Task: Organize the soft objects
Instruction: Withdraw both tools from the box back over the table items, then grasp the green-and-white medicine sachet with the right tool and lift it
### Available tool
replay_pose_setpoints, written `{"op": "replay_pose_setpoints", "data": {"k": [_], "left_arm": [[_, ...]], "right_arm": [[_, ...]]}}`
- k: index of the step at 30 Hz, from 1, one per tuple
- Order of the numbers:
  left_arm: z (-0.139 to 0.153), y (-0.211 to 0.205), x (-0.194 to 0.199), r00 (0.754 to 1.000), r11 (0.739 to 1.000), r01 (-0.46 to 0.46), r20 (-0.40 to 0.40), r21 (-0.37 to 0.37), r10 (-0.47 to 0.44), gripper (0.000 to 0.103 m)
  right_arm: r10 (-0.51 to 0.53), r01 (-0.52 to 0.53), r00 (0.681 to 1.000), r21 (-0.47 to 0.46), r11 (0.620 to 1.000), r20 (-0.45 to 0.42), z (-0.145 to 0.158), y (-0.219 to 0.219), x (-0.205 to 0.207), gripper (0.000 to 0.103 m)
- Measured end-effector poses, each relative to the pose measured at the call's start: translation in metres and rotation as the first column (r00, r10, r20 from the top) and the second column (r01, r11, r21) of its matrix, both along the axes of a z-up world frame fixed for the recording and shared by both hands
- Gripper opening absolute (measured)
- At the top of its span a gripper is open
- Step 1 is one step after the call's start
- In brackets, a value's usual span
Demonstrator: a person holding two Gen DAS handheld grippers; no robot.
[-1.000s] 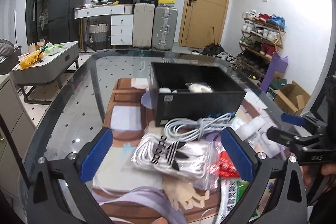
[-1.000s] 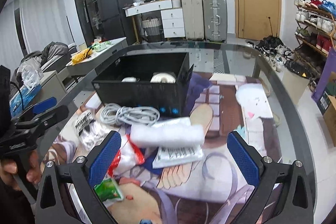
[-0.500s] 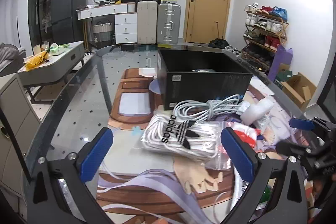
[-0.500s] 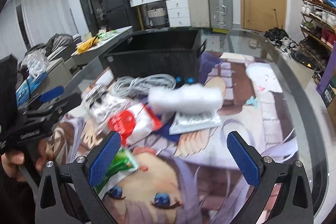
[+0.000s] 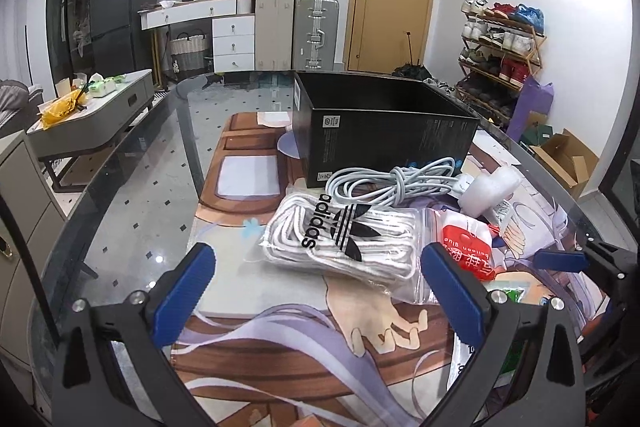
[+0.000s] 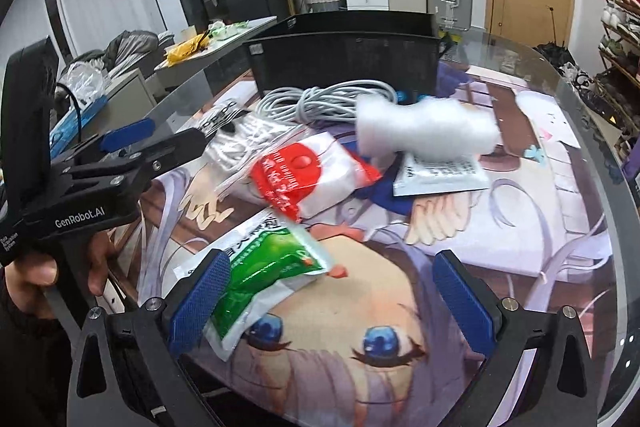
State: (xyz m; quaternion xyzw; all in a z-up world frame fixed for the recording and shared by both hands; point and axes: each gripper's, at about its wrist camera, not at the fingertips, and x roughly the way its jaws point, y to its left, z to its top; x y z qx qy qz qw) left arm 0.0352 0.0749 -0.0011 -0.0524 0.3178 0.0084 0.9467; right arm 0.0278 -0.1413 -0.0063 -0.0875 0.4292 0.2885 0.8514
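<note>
Our left claw (image 5: pixel 320 291) released, socks (image 5: pixel 340 239) just ahead; our right claw (image 6: pixel 332 291) released, green packet (image 6: pixel 260 267) at its left finger.

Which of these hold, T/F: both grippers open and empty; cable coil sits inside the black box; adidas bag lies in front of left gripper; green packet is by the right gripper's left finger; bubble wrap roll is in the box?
1. Left gripper and right gripper are open, holding nothing: true.
2. Cable coil is inside the black box: false, it lies on the mat against the box front.
3. Adidas bag lies ahead of the left gripper: true.
4. Green packet is by the right gripper's left finger: true.
5. Bubble wrap roll is in the box: false, it lies on the mat.
</note>
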Motion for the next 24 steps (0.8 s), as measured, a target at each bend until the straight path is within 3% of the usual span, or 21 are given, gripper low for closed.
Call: {"op": "replay_pose_setpoints", "data": {"k": [9,18,24], "left_arm": [[-0.001,0.0,0.0,1.0,1.0,0.009,-0.002,0.0,-0.009,0.103],[-0.002,-0.001,0.001,1.0,1.0,0.011,-0.002,0.001,-0.011,0.103],[-0.004,-0.002,0.002,1.0,1.0,0.014,-0.008,0.005,-0.014,0.103]], "right_arm": [[-0.014,0.016,1.0,-0.078,0.997,0.016,-0.004,-0.008,0.005,0.102],[-0.173,0.18,0.982,-0.105,0.978,0.068,0.002,-0.044,0.024,0.102],[-0.116,0.119,0.992,-0.063,0.991,0.042,0.005,-0.042,0.021,0.102]]}}
